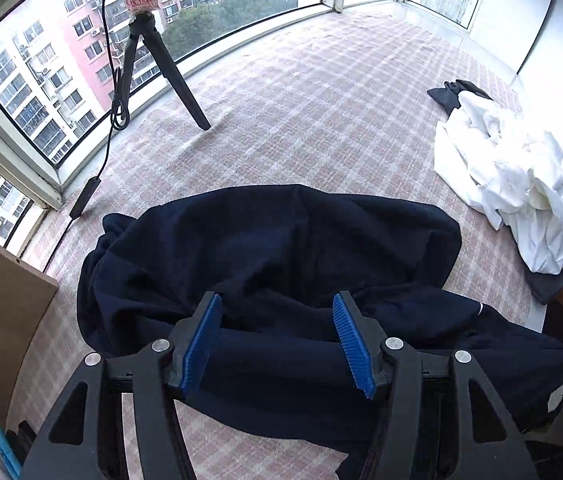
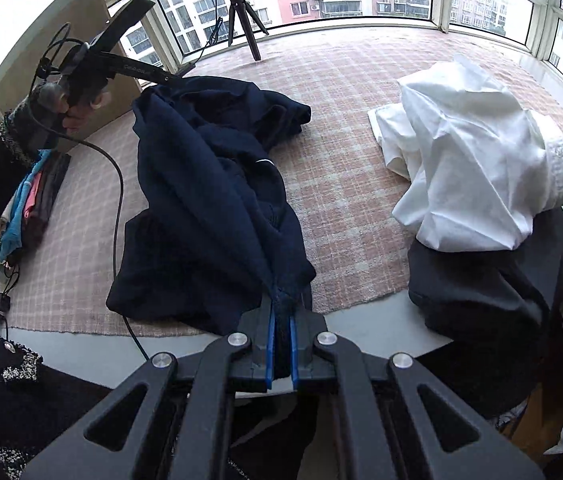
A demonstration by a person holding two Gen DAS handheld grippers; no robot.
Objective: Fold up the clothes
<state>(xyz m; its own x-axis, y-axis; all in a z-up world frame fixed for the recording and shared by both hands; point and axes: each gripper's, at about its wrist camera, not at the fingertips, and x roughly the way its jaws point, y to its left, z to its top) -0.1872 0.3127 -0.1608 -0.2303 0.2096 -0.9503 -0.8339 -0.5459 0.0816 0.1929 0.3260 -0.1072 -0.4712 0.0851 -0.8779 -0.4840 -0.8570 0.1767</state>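
Note:
A navy garment [image 1: 273, 248] lies bunched on a pink checked rug [image 1: 321, 100]. My left gripper [image 1: 277, 340] hangs over its near edge, jaws apart, blue pads [image 1: 201, 344] on either side of a band of the cloth without pressing it. In the right wrist view the same navy garment [image 2: 209, 184] runs from the rug up into my right gripper [image 2: 281, 320], which is shut on one end of it, pulling it into a taut ridge. A person's hand [image 2: 77, 112] holds the left tool above the garment's far end.
A crumpled white shirt [image 2: 473, 160] rests on a dark grey garment [image 2: 489, 288] at the right. A black tripod [image 1: 169, 60] and its cable [image 1: 81, 200] stand by the windows. A wooden board [image 2: 49, 40] and folded coloured clothes [image 2: 29, 208] are at the left.

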